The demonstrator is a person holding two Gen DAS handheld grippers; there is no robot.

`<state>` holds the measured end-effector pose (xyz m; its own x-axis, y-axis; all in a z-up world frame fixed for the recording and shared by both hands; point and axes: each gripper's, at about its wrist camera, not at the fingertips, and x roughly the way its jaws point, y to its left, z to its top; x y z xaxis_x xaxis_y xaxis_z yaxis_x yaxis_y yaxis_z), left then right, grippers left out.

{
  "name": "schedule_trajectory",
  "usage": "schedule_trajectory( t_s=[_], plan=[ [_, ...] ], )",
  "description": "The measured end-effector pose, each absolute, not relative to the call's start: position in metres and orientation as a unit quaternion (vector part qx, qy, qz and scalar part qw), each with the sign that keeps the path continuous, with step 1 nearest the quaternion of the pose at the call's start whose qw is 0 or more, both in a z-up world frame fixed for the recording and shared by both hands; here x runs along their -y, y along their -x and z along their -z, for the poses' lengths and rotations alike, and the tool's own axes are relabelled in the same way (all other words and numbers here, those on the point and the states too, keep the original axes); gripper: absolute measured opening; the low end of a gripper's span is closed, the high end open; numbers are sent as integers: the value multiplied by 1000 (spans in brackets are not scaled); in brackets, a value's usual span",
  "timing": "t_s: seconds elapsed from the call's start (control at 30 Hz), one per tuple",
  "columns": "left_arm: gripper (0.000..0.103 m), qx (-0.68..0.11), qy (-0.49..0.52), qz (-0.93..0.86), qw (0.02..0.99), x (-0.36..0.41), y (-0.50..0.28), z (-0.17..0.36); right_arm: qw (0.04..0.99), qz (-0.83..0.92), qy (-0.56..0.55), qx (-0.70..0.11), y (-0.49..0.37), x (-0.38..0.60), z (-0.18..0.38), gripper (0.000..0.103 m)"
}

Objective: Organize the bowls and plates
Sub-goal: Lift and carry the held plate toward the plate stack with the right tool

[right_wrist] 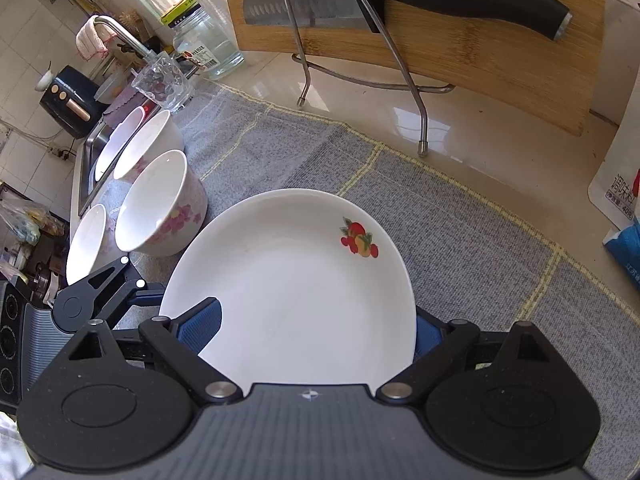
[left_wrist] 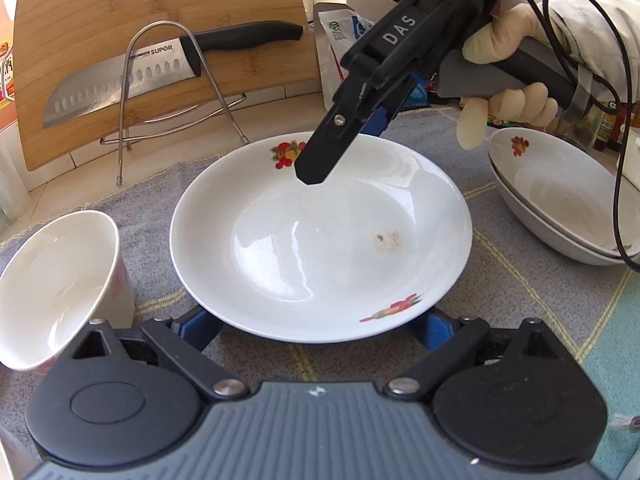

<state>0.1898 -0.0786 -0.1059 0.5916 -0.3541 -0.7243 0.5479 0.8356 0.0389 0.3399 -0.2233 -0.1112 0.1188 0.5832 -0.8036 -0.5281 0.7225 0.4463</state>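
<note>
A white plate with fruit prints lies on the grey mat, also seen in the right wrist view. My left gripper is open, its blue pads spread either side of the plate's near rim, under it. My right gripper is open with its jaws straddling the plate's far rim; in the left wrist view its finger hangs over that rim. Two stacked plates sit at the right. A white bowl stands at the left; several floral bowls stand beside the plate.
A bamboo cutting board with a knife leans on a wire rack behind the mat. A glass, a jar and a sink with a faucet are at the far left. Packets stand at the right.
</note>
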Motion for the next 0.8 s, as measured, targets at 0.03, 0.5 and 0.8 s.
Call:
schedule_trajectory(
  t_s=[0.03, 0.5, 0.8],
  plan=[
    [97, -373, -131, 257, 882, 78, -188, 105, 748, -370, -28, -550, -338, 224, 110, 98],
    [96, -363, -150, 283, 875, 79, -158, 77, 769, -360, -42, -527, -293, 233, 82, 98],
    [96, -358, -163, 308, 866, 85, -135, 65, 784, -342, -51, -516, -258, 243, 69, 98]
  ],
)
